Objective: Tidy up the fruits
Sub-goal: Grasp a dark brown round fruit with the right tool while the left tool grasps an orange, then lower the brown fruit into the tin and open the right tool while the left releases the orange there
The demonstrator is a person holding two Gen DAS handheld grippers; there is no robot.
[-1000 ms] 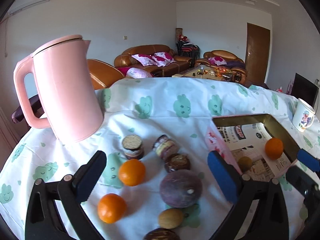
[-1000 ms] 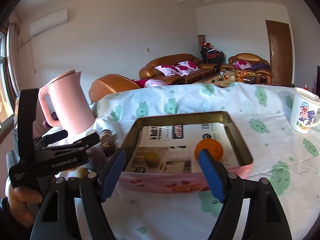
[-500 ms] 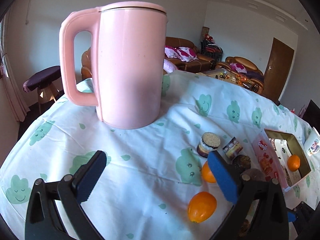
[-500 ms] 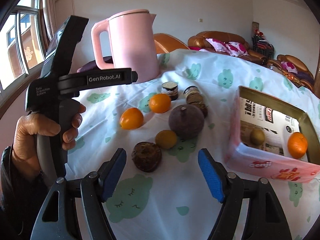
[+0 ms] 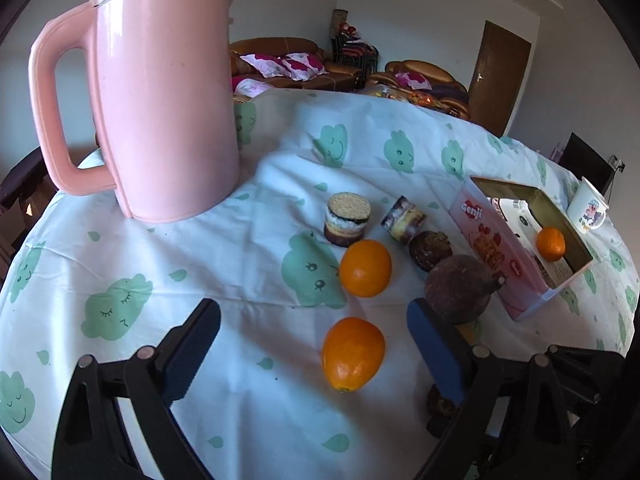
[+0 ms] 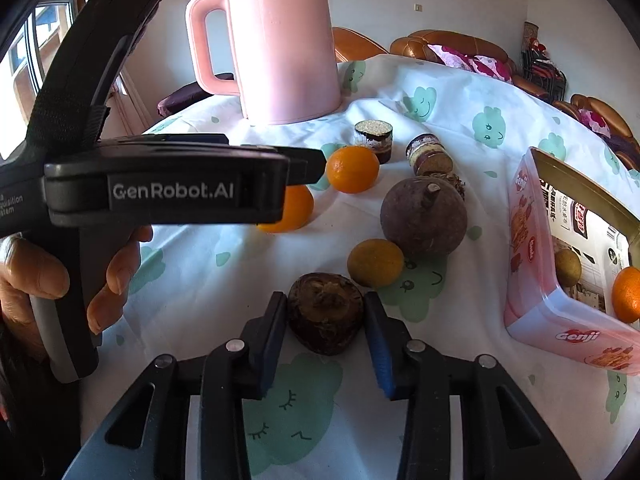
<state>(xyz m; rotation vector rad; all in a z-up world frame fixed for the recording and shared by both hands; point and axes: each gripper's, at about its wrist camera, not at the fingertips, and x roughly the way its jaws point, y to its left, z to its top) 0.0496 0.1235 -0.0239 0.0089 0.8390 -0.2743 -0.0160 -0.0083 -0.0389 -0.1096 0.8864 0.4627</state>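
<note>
"GenRobot.AI" on left tool; "Genji" on pink tin.

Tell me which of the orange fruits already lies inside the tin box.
The small orange at the far end of the Genji tin box. The two other oranges lie on the tablecloth, outside it.

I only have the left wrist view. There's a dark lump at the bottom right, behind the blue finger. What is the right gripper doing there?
Observer: The right gripper has its jaws around a dark brown fruit. They have just been closing, and the pads look to touch both its sides.
Operator: Is anything hidden beside the big purple fruit?
Observer: Yes, a small yellow-brown fruit lies right against its near side.
Operator: I see only an orange in the tin.
Observer: A small yellowish fruit lies in there too, beside the orange.
</note>
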